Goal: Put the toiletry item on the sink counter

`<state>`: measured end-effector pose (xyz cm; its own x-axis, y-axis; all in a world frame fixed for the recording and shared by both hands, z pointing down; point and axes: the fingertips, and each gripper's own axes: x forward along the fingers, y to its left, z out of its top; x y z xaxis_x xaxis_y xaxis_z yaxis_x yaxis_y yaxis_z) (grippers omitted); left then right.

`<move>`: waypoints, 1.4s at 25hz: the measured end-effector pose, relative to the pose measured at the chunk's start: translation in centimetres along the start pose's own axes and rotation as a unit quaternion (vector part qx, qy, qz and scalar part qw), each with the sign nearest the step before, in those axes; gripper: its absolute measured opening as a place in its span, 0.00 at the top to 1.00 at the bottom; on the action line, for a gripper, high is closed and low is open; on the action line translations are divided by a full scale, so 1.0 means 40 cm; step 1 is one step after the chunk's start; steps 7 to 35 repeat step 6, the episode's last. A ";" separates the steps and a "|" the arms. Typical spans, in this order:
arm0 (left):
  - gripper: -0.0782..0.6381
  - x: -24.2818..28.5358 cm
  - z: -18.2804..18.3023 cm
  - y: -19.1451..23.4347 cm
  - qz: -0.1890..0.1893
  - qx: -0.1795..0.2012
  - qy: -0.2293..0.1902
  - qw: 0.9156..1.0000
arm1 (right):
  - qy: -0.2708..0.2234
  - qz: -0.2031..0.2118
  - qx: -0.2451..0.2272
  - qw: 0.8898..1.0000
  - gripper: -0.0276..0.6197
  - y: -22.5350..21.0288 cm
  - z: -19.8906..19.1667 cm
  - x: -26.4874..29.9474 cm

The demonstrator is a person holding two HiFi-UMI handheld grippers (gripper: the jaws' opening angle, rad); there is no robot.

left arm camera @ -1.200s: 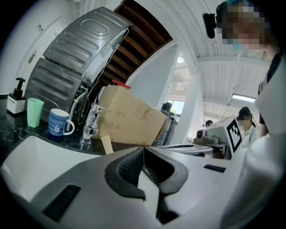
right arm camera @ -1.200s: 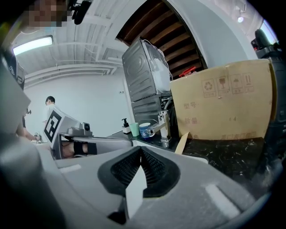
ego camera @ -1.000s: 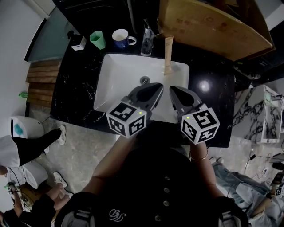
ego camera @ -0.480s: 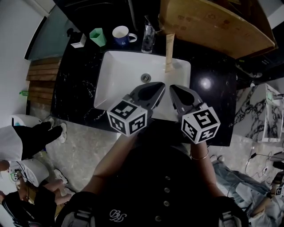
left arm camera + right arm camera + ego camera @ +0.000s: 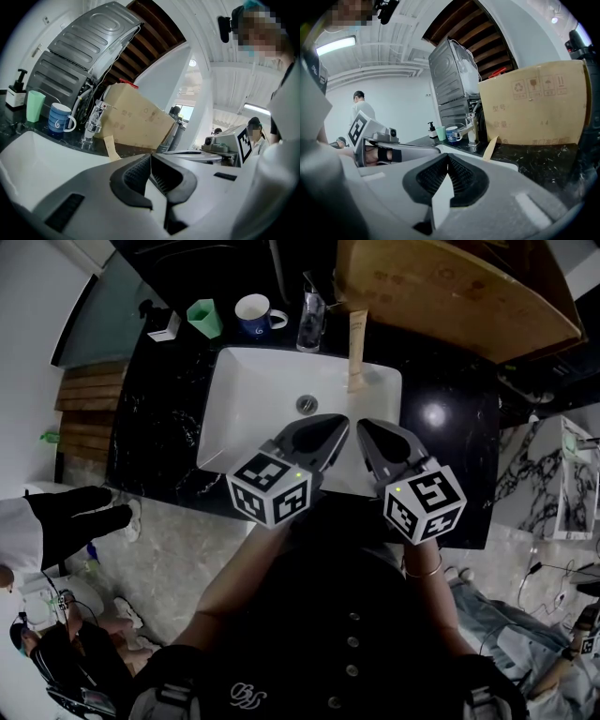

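Note:
The toiletry item is a tan tube (image 5: 355, 352) leaning at the back right rim of the white sink (image 5: 253, 399), beside the faucet (image 5: 310, 315). It also shows as the tan tube (image 5: 110, 147) in the left gripper view and the tan tube (image 5: 489, 148) in the right gripper view. My left gripper (image 5: 341, 421) and right gripper (image 5: 360, 426) hover side by side over the basin's near half, well short of the tube. The left gripper (image 5: 150, 158) has its jaws pressed together with nothing between them. The right gripper (image 5: 448, 158) is likewise shut and empty.
On the black counter (image 5: 441, 456) behind the sink stand a blue mug (image 5: 257, 318), a green cup (image 5: 203, 320) and a soap bottle (image 5: 167, 326). A cardboard box (image 5: 450, 292) overhangs the back right. Bystanders are on the floor at the lower left (image 5: 66, 521).
Both grippers have stayed where they were. Only the bystanders at the lower left of the head view have shifted.

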<state>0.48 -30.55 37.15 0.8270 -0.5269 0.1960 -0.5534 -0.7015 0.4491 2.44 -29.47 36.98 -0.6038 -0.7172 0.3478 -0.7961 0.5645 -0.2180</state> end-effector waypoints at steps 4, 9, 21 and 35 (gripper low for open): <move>0.87 0.003 -0.006 -0.001 -0.001 -0.002 0.005 1.000 | 0.002 -0.001 0.002 1.000 0.95 -0.010 -0.002 -0.001; 0.87 0.003 -0.009 -0.002 -0.002 -0.002 0.008 1.000 | 0.003 -0.002 0.002 1.000 0.95 -0.015 -0.002 -0.002; 0.87 0.003 -0.009 -0.002 -0.002 -0.002 0.008 1.000 | 0.003 -0.002 0.002 1.000 0.95 -0.015 -0.002 -0.002; 0.87 0.003 -0.009 -0.002 -0.002 -0.002 0.008 1.000 | 0.003 -0.002 0.002 1.000 0.95 -0.015 -0.002 -0.002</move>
